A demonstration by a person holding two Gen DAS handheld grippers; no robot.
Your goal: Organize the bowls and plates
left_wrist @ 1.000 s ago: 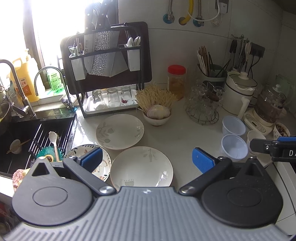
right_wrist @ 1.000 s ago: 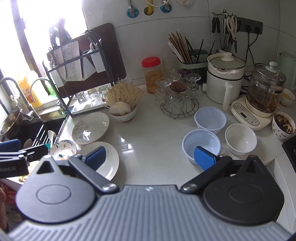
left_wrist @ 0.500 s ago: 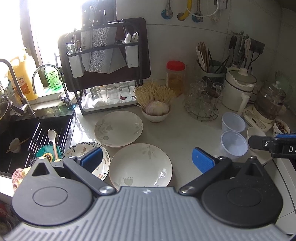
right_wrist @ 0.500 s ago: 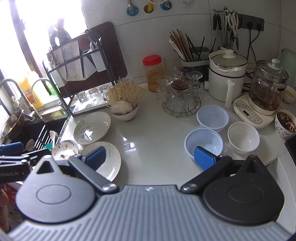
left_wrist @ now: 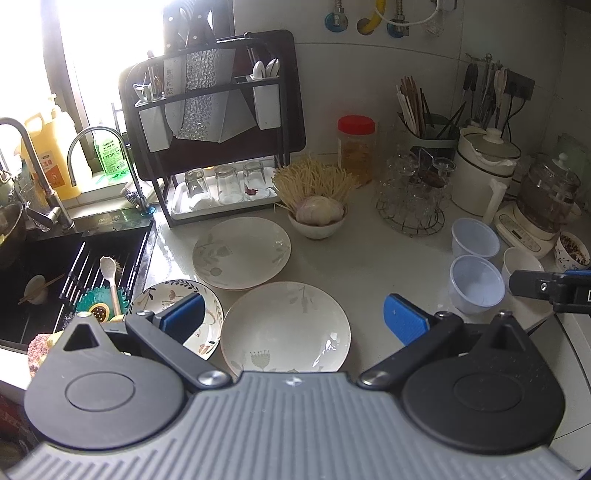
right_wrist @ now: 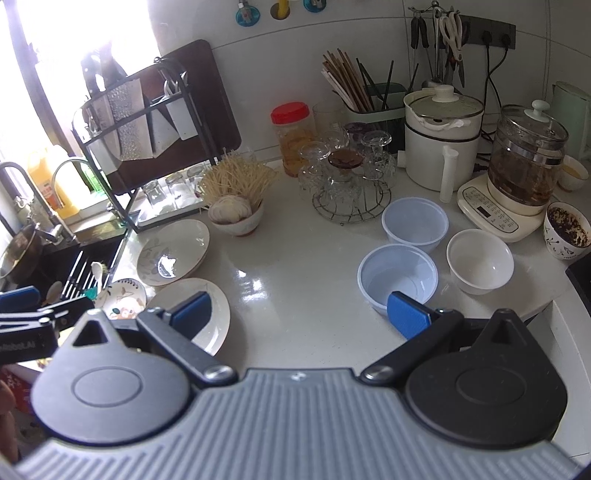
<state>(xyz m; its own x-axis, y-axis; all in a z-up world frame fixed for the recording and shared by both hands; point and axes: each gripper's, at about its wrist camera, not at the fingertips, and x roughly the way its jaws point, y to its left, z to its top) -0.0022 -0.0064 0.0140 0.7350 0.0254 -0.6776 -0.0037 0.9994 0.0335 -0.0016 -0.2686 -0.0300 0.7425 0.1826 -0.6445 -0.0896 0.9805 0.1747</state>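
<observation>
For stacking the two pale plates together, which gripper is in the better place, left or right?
Left, probably. The left gripper is open directly over the near plate, with the far plate just beyond it. The right gripper is open nearer the plastic bowls, with the plates off to its left.

Wall: white tiles are running along the far side, carrying a dark socket strip at right.
Window: daylight is pouring in at far left.
Counter: pale stone is gleaming under the glare.
Sink: a black basin is sitting at left.
</observation>
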